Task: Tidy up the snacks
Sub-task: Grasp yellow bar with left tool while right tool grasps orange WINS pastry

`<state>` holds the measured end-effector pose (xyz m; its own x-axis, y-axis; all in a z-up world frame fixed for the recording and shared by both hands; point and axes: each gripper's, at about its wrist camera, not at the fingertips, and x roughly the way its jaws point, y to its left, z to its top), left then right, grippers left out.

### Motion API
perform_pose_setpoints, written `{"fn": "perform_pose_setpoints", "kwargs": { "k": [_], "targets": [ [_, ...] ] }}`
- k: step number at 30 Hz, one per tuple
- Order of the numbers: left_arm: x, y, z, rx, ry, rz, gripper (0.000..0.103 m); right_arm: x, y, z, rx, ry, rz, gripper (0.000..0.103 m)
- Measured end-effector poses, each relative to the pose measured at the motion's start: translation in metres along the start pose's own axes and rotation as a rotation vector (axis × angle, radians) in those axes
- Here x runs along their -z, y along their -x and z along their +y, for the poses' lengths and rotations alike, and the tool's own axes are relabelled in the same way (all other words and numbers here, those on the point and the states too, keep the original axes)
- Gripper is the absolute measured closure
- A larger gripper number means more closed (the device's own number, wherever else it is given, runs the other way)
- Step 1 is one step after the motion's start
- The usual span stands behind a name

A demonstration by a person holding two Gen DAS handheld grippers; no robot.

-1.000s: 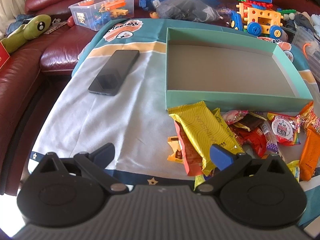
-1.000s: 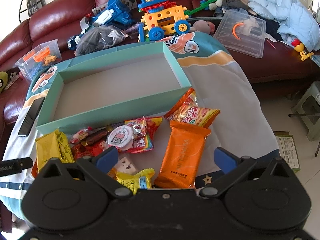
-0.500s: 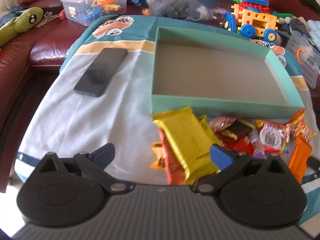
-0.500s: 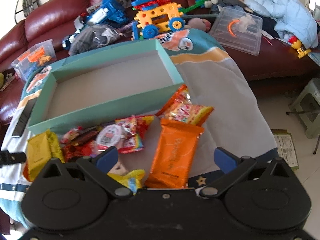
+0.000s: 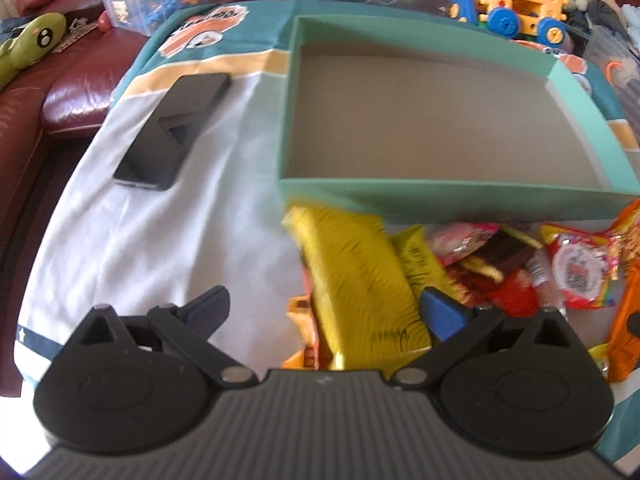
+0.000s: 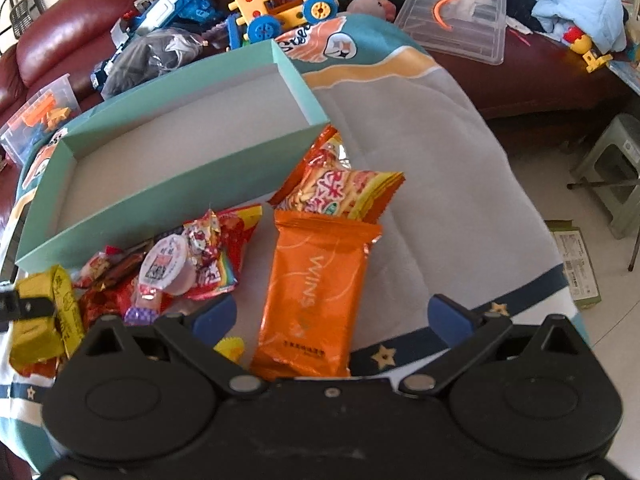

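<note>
The left hand-held gripper (image 5: 324, 312) hovers low with its jaws spread wide, a yellow snack packet (image 5: 356, 280) lying between its fingers. The right hand-held gripper (image 6: 330, 316) likewise gapes over an orange wafer packet (image 6: 316, 284) lying between its fingers. Ahead of both, the teal box (image 6: 168, 196) sits on the cloth-covered surface (image 5: 152, 232), snacks heaped just before its near wall.

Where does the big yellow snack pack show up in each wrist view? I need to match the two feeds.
Left wrist: the yellow snack pack lies centre frame, blurred, between the open fingers of the left gripper, just in front of the box.
Right wrist: the same pack sits at the far left edge, with a left-gripper finger over it.
Shared landmark: the teal box, empty, directly behind the snack pile.
</note>
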<state>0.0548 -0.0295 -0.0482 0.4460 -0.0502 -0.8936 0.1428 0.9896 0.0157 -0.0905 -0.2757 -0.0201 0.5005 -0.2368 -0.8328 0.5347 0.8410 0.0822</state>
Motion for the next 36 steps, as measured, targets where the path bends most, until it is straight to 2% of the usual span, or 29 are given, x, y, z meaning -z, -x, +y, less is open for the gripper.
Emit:
{"fn": "perform_pose_setpoints", "kwargs": {
  "k": [3,6,8,10,11,12,14,17,18,19,20,23,26,30,31,33,34,36],
  "targets": [
    [0.002,-0.001,0.010,-0.004,0.011,0.018,0.000,-0.003,-0.015,0.003,0.009,-0.013,0.007,0.000],
    [-0.002,-0.001,0.010,-0.015,0.001,0.015,0.000,-0.003,-0.026,0.005,0.006,-0.031,0.022,0.013],
    [-0.006,-0.003,0.006,-0.007,-0.015,0.008,0.000,-0.001,-0.033,0.006,-0.006,-0.025,0.027,0.027],
    [-0.009,-0.005,0.001,-0.006,-0.039,0.004,0.000,0.002,-0.037,0.005,-0.029,-0.026,0.033,0.035],
    [-0.010,-0.006,-0.001,-0.002,-0.048,0.005,0.008,0.003,-0.036,0.004,-0.027,-0.025,0.024,0.037],
    [-0.010,-0.006,-0.002,0.014,-0.061,0.007,0.029,0.004,-0.035,0.002,-0.028,-0.019,0.015,0.039],
    [-0.010,-0.007,-0.003,0.055,-0.084,0.026,0.051,0.003,-0.034,-0.001,-0.029,-0.011,0.014,0.040],
    [-0.007,-0.006,0.005,0.062,-0.096,0.021,0.051,0.002,-0.033,-0.004,-0.032,0.007,0.029,0.038],
    [-0.006,-0.005,0.009,0.061,-0.094,0.021,0.051,0.002,-0.031,-0.005,-0.026,0.006,0.026,0.035],
    [-0.004,-0.005,0.014,0.061,-0.088,0.021,0.051,0.003,-0.028,-0.007,-0.014,0.006,0.020,0.026],
    [-0.002,-0.004,0.021,0.063,-0.078,0.021,0.049,0.003,-0.026,-0.008,-0.001,0.007,0.012,0.023],
    [0.003,-0.007,0.041,0.091,-0.039,0.031,0.046,0.004,-0.018,-0.008,0.019,0.020,-0.016,0.023],
    [0.007,-0.012,0.058,0.085,0.003,0.032,0.044,0.004,-0.012,-0.003,0.027,0.048,-0.032,0.024],
    [0.013,-0.020,0.076,0.070,0.033,0.043,0.040,0.005,-0.021,0.004,0.021,0.034,0.032,0.025],
    [0.013,-0.021,0.079,0.075,0.037,0.045,0.039,0.007,-0.022,0.007,0.025,0.048,0.033,0.026],
    [0.012,-0.021,0.084,0.083,0.037,0.042,0.038,0.008,-0.022,0.016,0.012,0.089,0.024,0.035],
    [0.012,-0.021,0.086,0.086,0.038,0.039,0.037,0.008,-0.022,0.020,0.003,0.109,0.014,0.045],
    [0.009,-0.021,0.092,0.096,0.052,0.037,0.029,0.003,-0.027,0.027,-0.037,0.137,0.019,0.049]
  ]
}}
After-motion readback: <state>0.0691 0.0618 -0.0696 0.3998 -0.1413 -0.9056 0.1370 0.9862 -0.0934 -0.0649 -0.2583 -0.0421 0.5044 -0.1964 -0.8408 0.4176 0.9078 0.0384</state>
